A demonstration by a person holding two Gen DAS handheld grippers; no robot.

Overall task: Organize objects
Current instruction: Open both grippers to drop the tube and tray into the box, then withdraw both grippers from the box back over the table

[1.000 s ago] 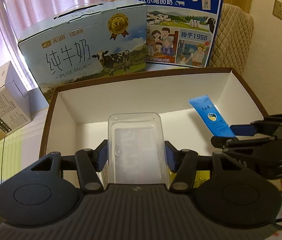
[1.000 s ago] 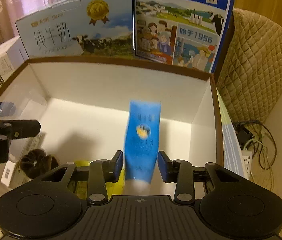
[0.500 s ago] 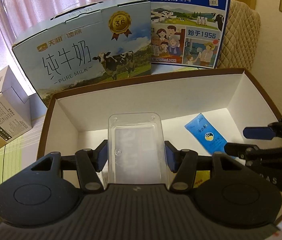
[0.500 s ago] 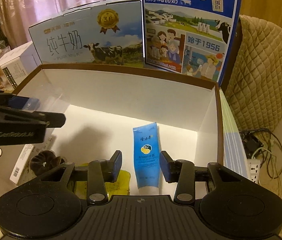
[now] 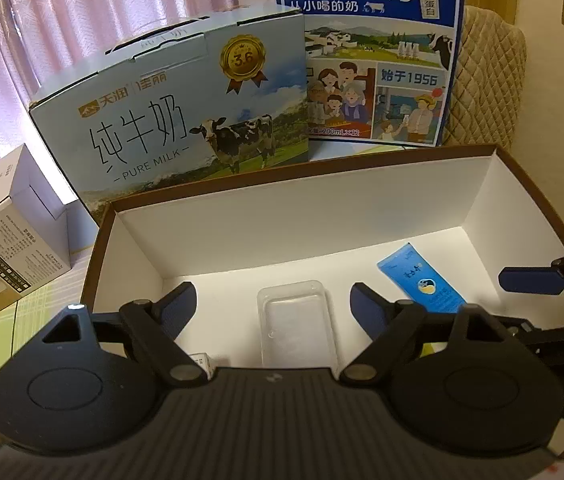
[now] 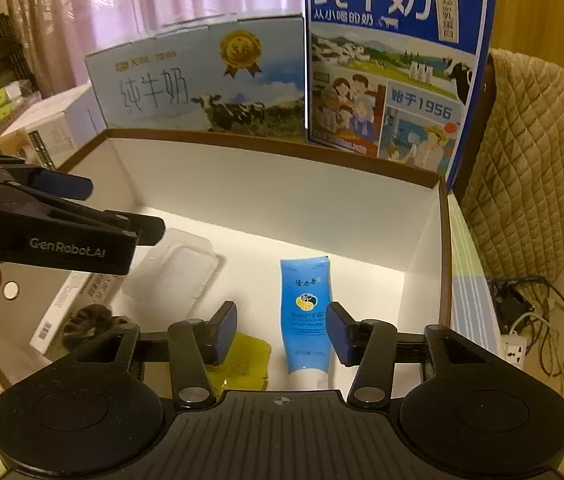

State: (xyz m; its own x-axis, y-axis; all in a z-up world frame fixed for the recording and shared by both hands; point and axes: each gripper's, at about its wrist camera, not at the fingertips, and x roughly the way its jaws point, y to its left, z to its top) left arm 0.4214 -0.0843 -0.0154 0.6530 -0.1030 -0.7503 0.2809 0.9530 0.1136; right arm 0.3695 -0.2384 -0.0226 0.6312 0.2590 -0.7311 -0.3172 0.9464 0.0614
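A white box with a brown rim [image 5: 302,216] [image 6: 282,184] holds the items. A clear plastic case [image 5: 297,322] [image 6: 176,272] lies on its floor, below my open, empty left gripper [image 5: 273,306], which also shows in the right wrist view [image 6: 82,216]. A blue tube [image 6: 306,308] [image 5: 422,284] lies flat on the floor to the right. My right gripper [image 6: 282,330] is open above the tube and apart from it. A yellow packet [image 6: 242,364], a dark hair tie [image 6: 86,322] and a small white carton [image 6: 70,304] lie at the box's near side.
Two milk cartons stand behind the box, light blue [image 5: 178,120] and dark blue [image 5: 374,52]. A white carton [image 5: 6,240] sits left. A quilted chair [image 6: 538,152] is at the right, with a power strip and cables [image 6: 522,332] on the floor.
My left gripper opened and let go of the clear case, which now lies on the box floor. My right gripper has opened wider and lifted from the released blue tube.
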